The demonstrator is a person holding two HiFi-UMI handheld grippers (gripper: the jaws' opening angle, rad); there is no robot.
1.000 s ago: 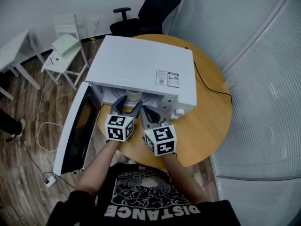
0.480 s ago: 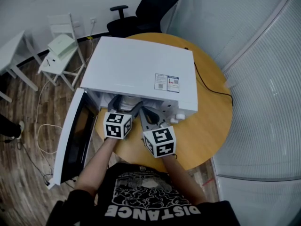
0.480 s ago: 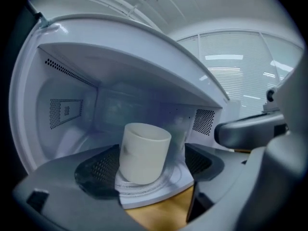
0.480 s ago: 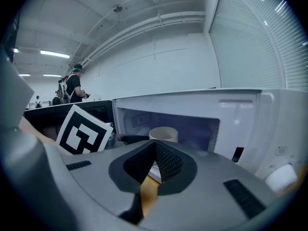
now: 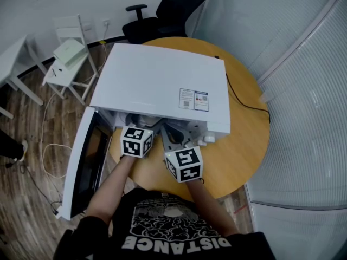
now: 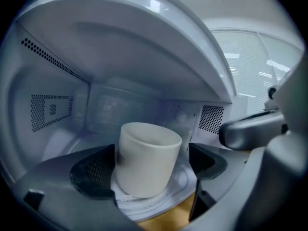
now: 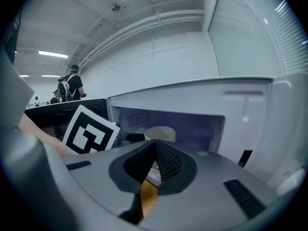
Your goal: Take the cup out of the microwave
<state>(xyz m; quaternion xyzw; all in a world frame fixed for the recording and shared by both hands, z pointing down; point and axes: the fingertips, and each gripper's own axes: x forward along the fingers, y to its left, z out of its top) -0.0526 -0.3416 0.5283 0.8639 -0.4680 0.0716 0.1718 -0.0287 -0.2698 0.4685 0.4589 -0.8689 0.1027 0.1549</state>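
1. Cream cylindrical cup point(image 6: 146, 150) stands upright inside the white box microwave point(image 5: 157, 85), centre of the left gripper view.
2. Left gripper point(image 6: 151, 164) jaws are opening wide around the cup, not yet gripping. Centre it, then close evenly.
3. Right gripper point(image 7: 155, 150) jaws are together, outside the cavity. Keep it clear.

Office room, black swivel chair point(image 5: 162, 8) at 12 o'clock, white desk point(image 5: 12, 58) at 9 o'clock, ribbed glass partition point(image 5: 303, 102) at 3 o'clock
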